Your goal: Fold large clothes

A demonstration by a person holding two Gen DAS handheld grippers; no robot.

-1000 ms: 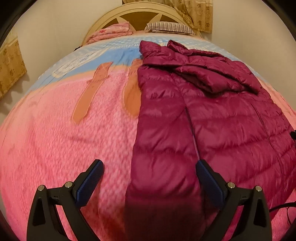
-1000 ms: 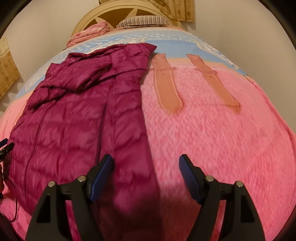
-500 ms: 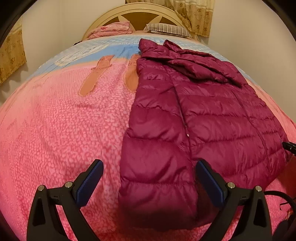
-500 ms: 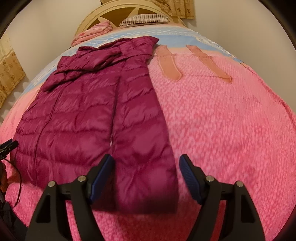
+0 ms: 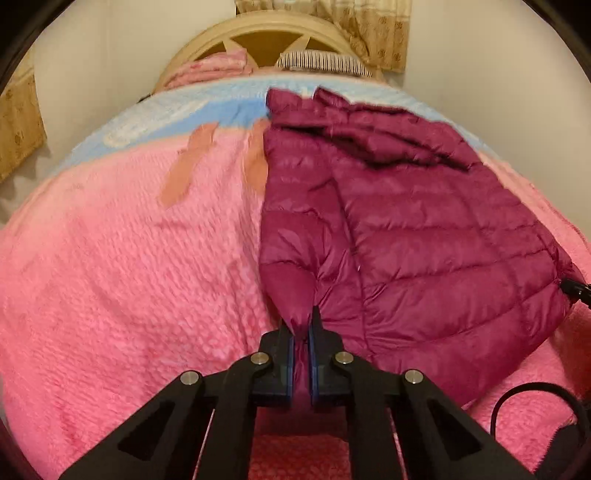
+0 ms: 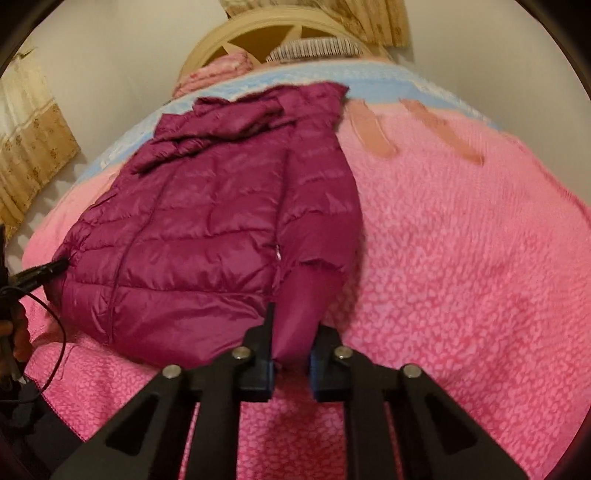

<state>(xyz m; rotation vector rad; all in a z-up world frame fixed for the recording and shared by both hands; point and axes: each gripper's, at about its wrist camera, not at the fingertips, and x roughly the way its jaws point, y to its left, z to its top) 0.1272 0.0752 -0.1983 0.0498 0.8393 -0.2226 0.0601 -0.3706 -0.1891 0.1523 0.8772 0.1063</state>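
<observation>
Item: magenta quilted down jacket (image 5: 424,236), 1 piece, spread flat on the pink blanket (image 5: 122,280) of the bed, collar toward the headboard (image 5: 266,33), hem at the blanket's near edge.
Sleeves: both appear folded in over the body, which narrows the piece for a lengthwise fold.
Left tool (image 5: 302,332): pressed together, pinching the hem corner on its side; cloth bunches into a pleat between the pads.
Right tool (image 6: 291,347): jaws closing on the opposite hem corner; a thick roll of padded cloth sits between them, pads pressing it.
Reason for grip: 2 corners held level let the hem travel evenly toward the collar.
Handling: slippery, puffy shell; likely to slide out of a shallow pinch.
Background: striped pillow (image 5: 321,61) by the headboard.
</observation>
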